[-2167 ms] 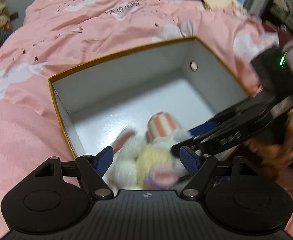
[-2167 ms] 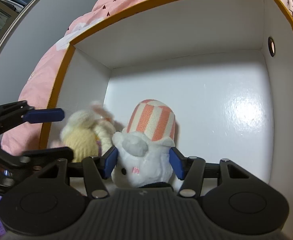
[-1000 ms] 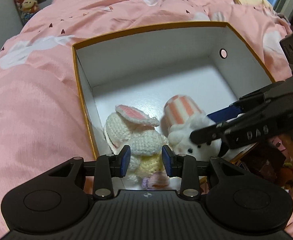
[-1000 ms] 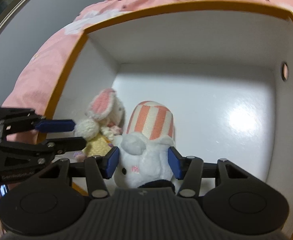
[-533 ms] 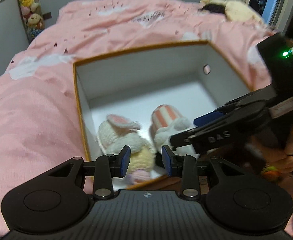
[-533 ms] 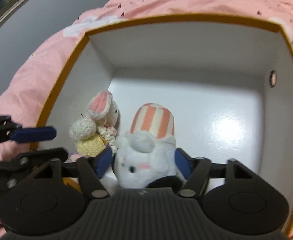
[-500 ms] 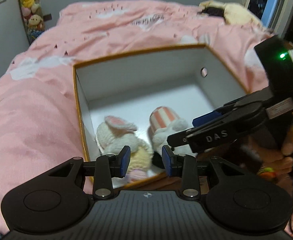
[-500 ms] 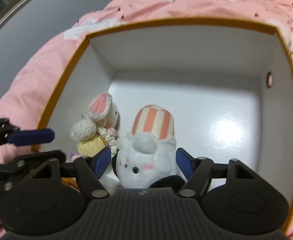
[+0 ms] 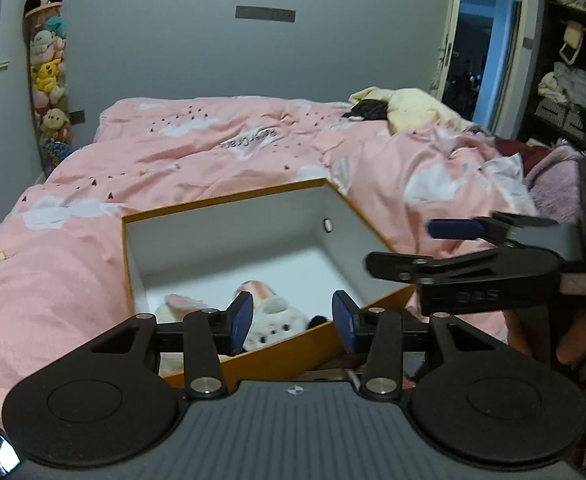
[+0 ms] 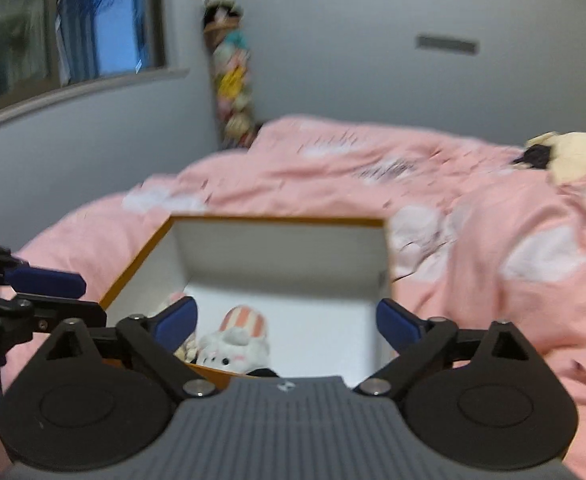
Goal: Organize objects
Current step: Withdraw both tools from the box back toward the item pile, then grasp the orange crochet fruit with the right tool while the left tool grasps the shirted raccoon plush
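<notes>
An open box (image 9: 261, 200) with an orange rim and white inside stood on the pink blanket (image 9: 73, 248) of a bed. Two soft toys lay in its near corner, side by side: a white plush toy (image 10: 235, 350) with a pink-and-white striped hat, and at its left a knitted rabbit (image 9: 177, 306) with a pink ear, partly hidden. The rest of the box floor was bare. The left gripper (image 9: 291, 318) was released, its jaws having just opened further, with nothing between them. The right gripper (image 10: 287, 322) was also released, its jaws just spread very wide, and it grasped nothing. Both were outside the box, before its near wall.
</notes>
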A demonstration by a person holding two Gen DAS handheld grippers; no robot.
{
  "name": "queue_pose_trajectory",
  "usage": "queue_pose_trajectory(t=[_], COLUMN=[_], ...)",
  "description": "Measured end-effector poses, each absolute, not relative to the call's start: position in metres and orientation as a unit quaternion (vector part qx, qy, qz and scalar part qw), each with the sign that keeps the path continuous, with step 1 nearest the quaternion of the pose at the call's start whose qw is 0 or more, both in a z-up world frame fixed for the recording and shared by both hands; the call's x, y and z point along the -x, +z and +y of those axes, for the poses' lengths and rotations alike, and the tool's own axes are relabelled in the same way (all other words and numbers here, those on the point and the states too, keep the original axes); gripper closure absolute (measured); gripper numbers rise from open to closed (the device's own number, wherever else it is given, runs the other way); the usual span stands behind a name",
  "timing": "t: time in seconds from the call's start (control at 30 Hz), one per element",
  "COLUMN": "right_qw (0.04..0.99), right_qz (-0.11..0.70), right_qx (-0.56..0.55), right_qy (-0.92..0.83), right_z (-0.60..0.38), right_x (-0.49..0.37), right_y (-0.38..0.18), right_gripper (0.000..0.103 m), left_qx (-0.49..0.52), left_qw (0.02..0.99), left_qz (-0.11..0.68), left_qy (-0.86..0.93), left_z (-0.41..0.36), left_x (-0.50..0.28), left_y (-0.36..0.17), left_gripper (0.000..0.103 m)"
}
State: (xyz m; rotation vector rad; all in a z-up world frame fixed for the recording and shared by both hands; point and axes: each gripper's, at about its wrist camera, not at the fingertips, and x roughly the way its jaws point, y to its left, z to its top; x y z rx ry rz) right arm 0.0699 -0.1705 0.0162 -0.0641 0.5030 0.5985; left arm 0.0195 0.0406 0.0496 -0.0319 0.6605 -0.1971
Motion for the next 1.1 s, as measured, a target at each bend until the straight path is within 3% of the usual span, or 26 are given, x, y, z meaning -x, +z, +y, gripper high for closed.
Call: queue_pose_trajectory(t=[0.2,0.33,0.43,0.57,1.1], right_qw=[0.909,0.892,0.878,0.868,0.852], right_qz=[0.327,0.379,0.410,0.439,0.466], right_qx=[-0.014,-0.009,-0.010,0.009,0.084], right_qy=[0.260,0.246,0.246,0.230,0.224], right_z=[-0.205,-0.216,-0.218,-0.216,-0.208], right_x=[-0.053,-0.041,-0.033,-0.028,-0.037], right_y=[0.008,-0.012,-0.026,-0.039,-0.067], right_gripper=[0.007,0.035,0.038,0.052,0.052], left_qx=[0.047,0.042,0.046,0.054,0.132], left_qw=[0.919,0.903,0.890,0.874,0.804], left_qz=[0.370,0.401,0.425,0.453,0.556], left_qy=[-0.130,-0.146,-0.162,-0.169,-0.165], left_z=[0.031,0.016,0.007,-0.003,-0.025], left_x=[-0.016,-0.013,-0.011,-0.015,-0.053], left_y=[0.036,0.018,0.004,-0.012,-0.058], left_gripper=[0.052,0.052,0.052,0.052,0.042])
